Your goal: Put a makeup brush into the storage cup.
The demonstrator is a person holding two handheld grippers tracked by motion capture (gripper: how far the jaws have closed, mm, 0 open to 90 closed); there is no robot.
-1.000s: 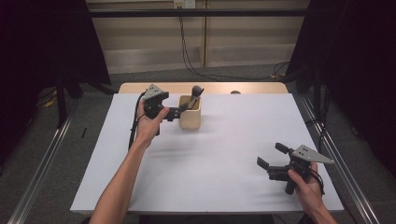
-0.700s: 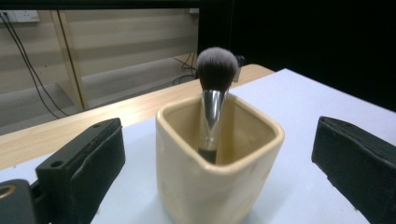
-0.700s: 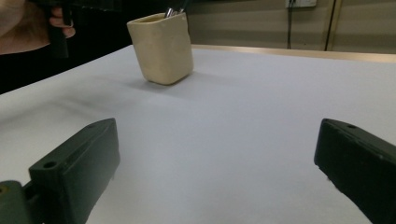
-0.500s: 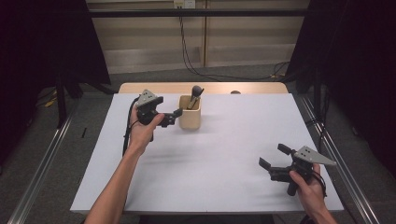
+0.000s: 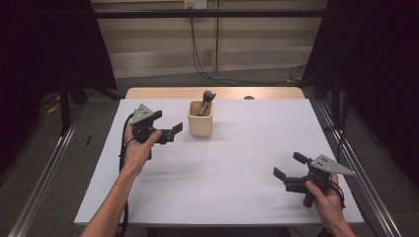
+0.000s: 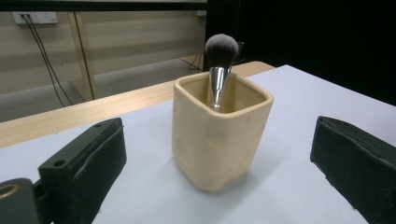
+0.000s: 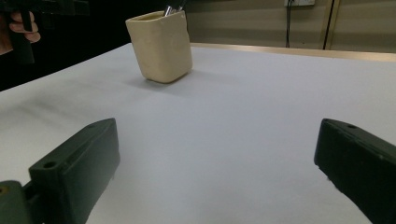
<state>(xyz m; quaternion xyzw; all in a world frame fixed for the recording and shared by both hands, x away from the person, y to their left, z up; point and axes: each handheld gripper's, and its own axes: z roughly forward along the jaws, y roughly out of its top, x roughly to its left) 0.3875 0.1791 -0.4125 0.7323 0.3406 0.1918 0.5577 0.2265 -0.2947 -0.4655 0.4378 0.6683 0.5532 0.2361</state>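
High view: white worktop (image 5: 232,168) with a cream square cup (image 5: 200,119) standing upright toward the far edge, at about 11 o'clock from the centre; a makeup brush (image 5: 206,101) stands inside it, bristle head up and leaning toward 1 o'clock, its lower handle hidden by the cup wall. Left claw (image 5: 170,129) held above the worktop just beside the cup at its 9 o'clock, jaws spread wide, holding nothing, apart from the cup. Right claw (image 5: 289,165) at 5 o'clock on the worktop, near the front right corner, well apart from the cup, jaws wide and empty. A small dark item at the far wooden edge is too small to identify. Left gripper view: cup (image 6: 219,133) centred between the two black jaws with a clear gap on each side; brush (image 6: 220,65) rises at 12 o'clock from the cup mouth, dark bristles and silver ferrule visible, handle out of sight below the rim; both jaws cut off by the frame bottom. Right gripper view: cup (image 7: 160,45) far off at 11 o'clock, only the silver ferrule of the brush showing, cut by the top edge; the left hand (image 7: 21,25) partly cropped at the upper left corner; jaws wide, bare worktop between them.
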